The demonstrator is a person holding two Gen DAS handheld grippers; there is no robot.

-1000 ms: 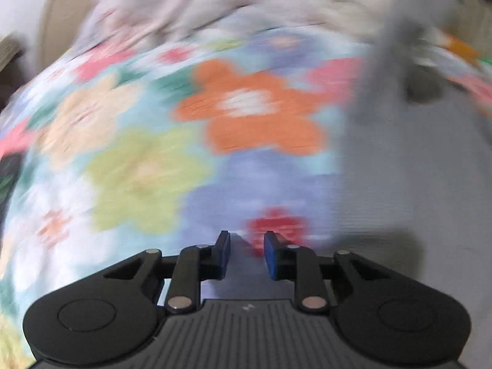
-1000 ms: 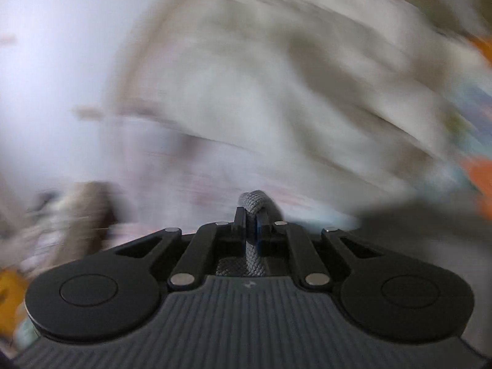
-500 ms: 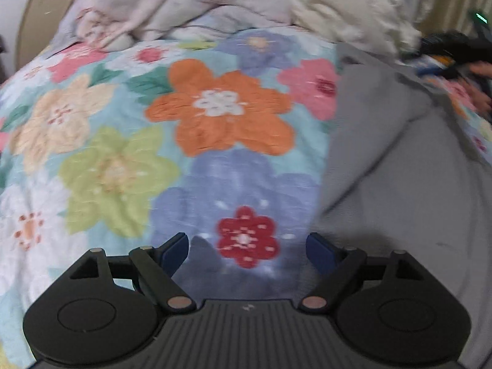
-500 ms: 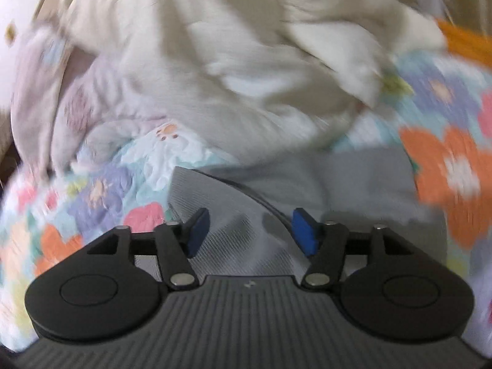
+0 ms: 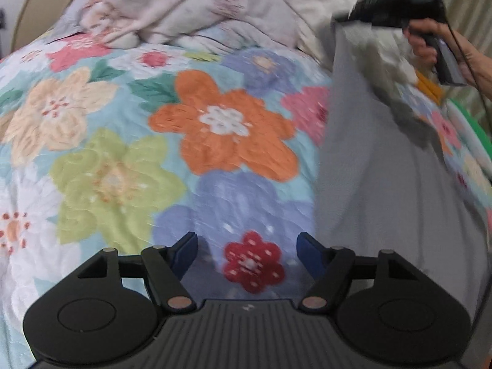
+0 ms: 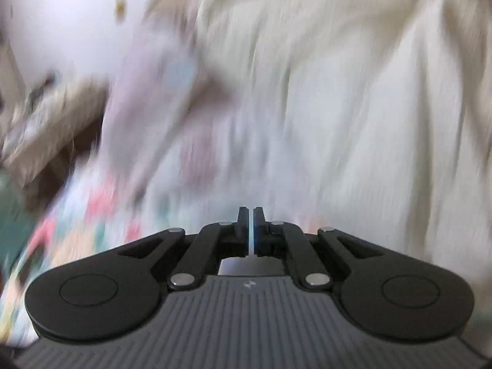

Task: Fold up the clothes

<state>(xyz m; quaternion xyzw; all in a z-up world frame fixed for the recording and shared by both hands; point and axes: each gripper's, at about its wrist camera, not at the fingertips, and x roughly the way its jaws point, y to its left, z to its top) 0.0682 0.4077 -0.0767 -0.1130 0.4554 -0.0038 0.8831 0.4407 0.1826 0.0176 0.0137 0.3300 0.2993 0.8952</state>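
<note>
Ribbed grey housing and black linkage arms form the near edge of both wrist views. Left gripper, blue-padded, hovers with jaws spread wide and empty above a quilted floral bedspread stitched with orange, green, lilac and red flowers. Just right of it lies the grey garment, a smooth knit, its far corner lifted toward the right gripper, held in a person's hand. In the right wrist view the right gripper has jaws pressed nearly together; blur hides whether cloth sits between them. Farther back lie rumpled cream and pale pink bedclothes. No legible writing appears.
</note>
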